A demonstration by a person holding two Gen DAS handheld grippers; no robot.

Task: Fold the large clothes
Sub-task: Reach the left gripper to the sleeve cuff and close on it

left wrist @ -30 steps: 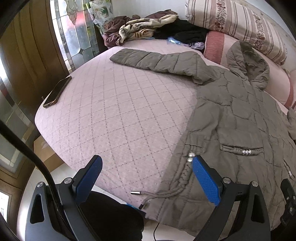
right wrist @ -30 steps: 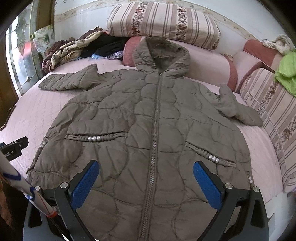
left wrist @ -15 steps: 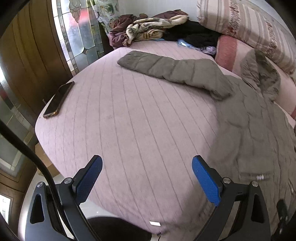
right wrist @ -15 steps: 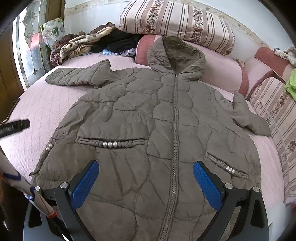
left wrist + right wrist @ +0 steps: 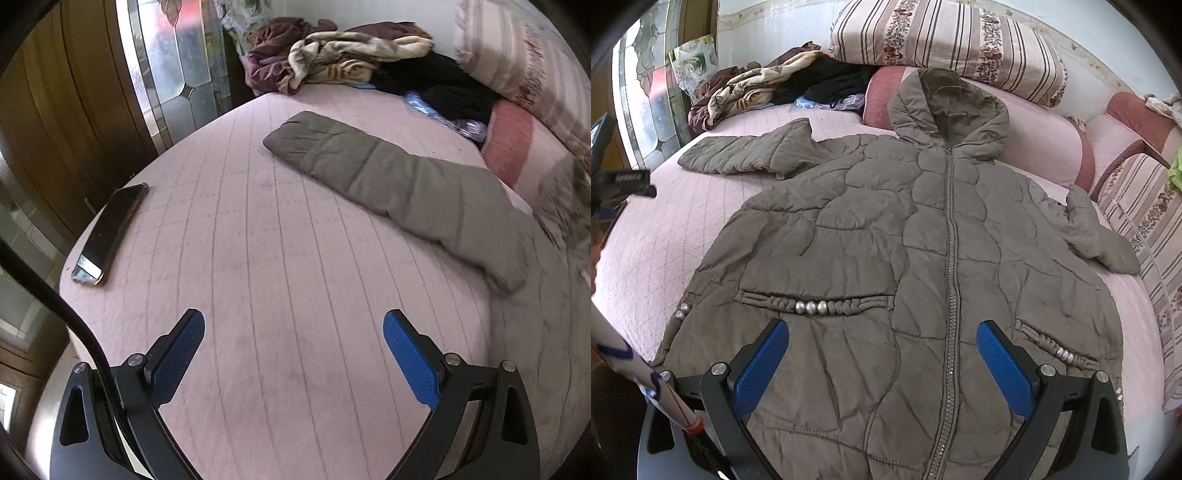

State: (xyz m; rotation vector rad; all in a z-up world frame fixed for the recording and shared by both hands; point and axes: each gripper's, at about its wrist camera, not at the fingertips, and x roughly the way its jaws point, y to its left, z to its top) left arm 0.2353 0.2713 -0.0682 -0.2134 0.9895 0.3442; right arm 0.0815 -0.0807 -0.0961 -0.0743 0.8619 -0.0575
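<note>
A large olive quilted hooded coat [image 5: 886, 236] lies flat, front up and zipped, on a pink quilted bed [image 5: 646, 258]. Its hood [image 5: 945, 107] rests against the pillows. One sleeve [image 5: 388, 177] stretches out to the left across the bedspread; the other sleeve [image 5: 1097, 236] lies at the right. My left gripper [image 5: 293, 332] hangs open over bare bedspread, below that left sleeve and apart from it. Over the coat's lower front, my right gripper [image 5: 882, 339] is open, its blue pads [image 5: 761, 365] either side of the zip and pocket trim. Neither holds anything.
A dark phone [image 5: 110, 236] lies near the bed's left edge. A heap of clothes [image 5: 343, 59] sits at the far left corner beside a stained-glass window [image 5: 177, 66]. Striped pillows [image 5: 945, 40] line the back, and a striped cushion [image 5: 1145, 229] the right.
My left gripper has swung left and forward, away from the coat's hem, so the sleeve and bare bedspread now fill its view. The right gripper has edged closer over the coat's front.
</note>
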